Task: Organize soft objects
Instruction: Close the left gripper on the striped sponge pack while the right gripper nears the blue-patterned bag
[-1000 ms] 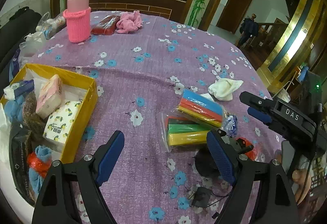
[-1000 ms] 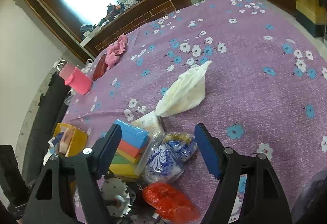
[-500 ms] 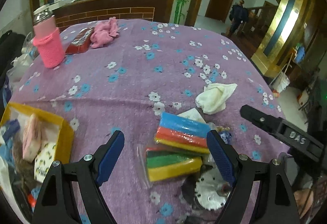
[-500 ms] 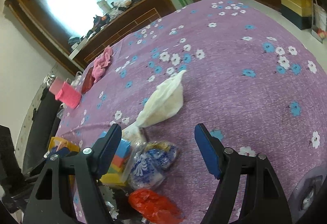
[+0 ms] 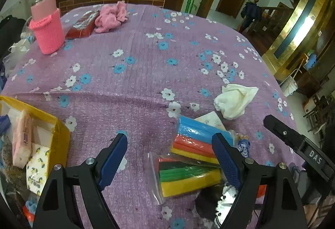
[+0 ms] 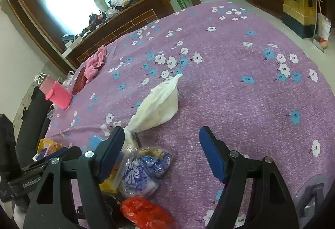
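Observation:
Two packs of coloured sponges lie on the purple flowered tablecloth: one blue, red and yellow (image 5: 199,141), one green and yellow in a clear bag (image 5: 188,176). My left gripper (image 5: 169,157) is open and empty, hovering just above and in front of them. A white cloth (image 5: 234,99) lies beyond; it also shows in the right wrist view (image 6: 159,105). My right gripper (image 6: 161,153) is open and empty, near a blue-and-white bagged item (image 6: 142,174) and a red plastic bag (image 6: 144,214). A yellow box (image 5: 60,137) at the left holds several soft packs.
A pink knitted bottle sleeve (image 5: 48,30), a red packet (image 5: 80,25) and a pink cloth (image 5: 111,17) sit at the table's far side. A round metal object (image 5: 222,204) lies by the sponges. The right gripper's body (image 5: 301,151) shows at the right.
My left gripper has swung from the yellow box towards the sponge packs, then eased back a little. My right gripper has shifted forward towards the white cloth. Both stayed open.

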Tool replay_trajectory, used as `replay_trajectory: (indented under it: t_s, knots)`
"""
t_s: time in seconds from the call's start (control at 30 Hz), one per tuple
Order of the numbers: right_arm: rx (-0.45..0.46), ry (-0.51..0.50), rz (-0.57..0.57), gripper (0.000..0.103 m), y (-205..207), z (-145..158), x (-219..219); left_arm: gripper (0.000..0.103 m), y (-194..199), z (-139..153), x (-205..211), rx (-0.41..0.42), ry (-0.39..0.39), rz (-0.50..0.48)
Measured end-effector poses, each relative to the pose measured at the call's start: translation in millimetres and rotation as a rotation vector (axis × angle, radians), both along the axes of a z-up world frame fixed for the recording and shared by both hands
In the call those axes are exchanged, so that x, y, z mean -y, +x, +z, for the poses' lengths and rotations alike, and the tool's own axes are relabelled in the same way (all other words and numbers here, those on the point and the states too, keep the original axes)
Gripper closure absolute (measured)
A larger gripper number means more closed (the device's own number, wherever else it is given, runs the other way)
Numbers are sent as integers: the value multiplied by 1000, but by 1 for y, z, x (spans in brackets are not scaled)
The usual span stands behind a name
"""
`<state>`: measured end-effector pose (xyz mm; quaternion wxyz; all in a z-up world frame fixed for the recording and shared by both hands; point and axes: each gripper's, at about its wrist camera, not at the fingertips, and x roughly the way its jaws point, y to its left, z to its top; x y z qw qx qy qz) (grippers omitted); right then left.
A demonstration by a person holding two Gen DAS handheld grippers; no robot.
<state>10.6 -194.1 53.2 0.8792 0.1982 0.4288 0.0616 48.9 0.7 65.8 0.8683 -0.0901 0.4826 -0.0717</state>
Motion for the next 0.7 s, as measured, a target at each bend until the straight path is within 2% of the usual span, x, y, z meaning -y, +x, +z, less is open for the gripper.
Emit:
replay_trajectory:
  t_s: [0.3, 0.7]
  knots:
    - [-29, -10, -5, 29, 4, -7, 1, 20, 31, -18, 8, -71, -23, -18]
    - [9, 18, -76, 29, 0, -1, 15, 20, 38, -15, 1, -61, -30, 6]
